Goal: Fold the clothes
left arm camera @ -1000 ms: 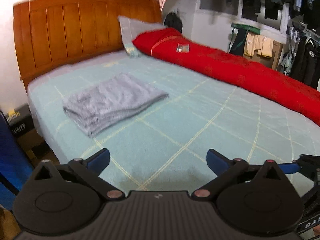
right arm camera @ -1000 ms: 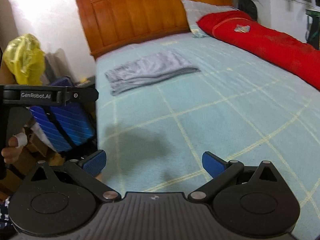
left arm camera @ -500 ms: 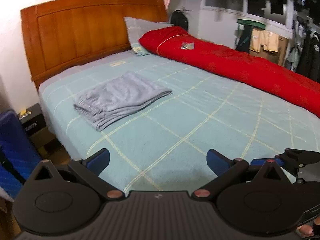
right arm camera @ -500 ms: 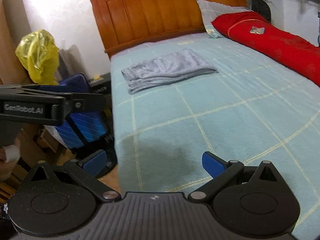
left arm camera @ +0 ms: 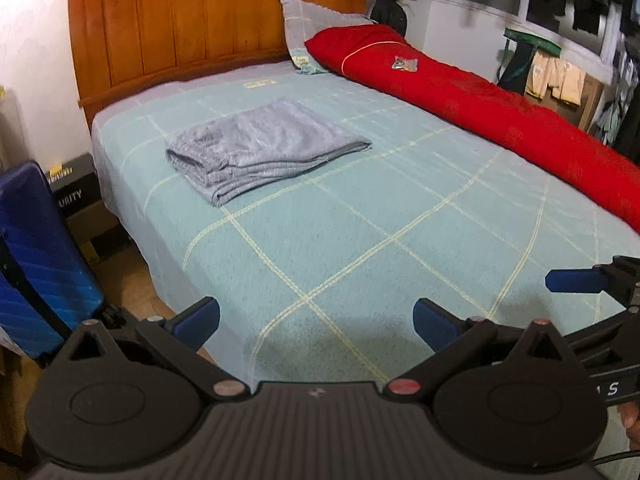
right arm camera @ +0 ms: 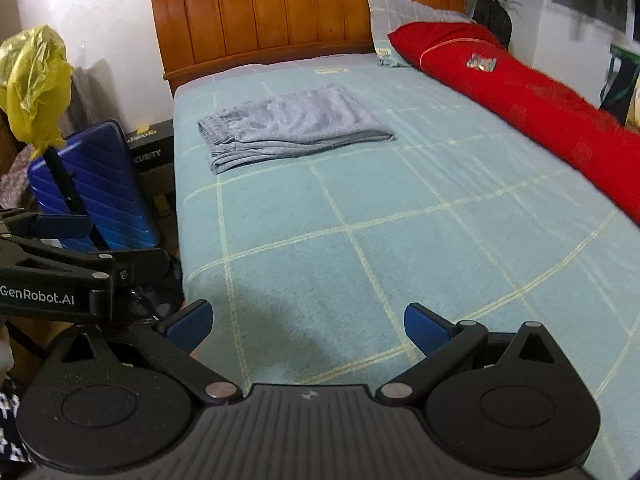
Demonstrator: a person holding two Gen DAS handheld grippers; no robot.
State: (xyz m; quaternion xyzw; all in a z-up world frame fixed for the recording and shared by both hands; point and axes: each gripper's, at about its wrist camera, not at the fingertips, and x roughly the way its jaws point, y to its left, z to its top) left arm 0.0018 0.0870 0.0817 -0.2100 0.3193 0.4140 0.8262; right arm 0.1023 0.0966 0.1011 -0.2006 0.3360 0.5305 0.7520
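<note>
At the far left of the right wrist view, the left gripper [right arm camera: 60, 276] carried white lettering reading "GenRobot.AI". Right of it, the black box [right arm camera: 150, 152] beside the blue suitcase [right arm camera: 100, 184] showed the partial word "URITY". The grey garment [left arm camera: 256, 146] lay folded at upper centre of the frame, flat on the teal bedspread [left arm camera: 360, 240], well apart from both grippers. It appeared to be soft, light knit; its stacked layers would probably shift unless pinched together at the thick folded edge nearest the camera. The left gripper [left arm camera: 316, 320] and right gripper [right arm camera: 308, 322] both stood with jaws wide, holding nothing. The small packet [left arm camera: 405, 64] on the red quilt [left arm camera: 500, 112] was too blurred to read.
</note>
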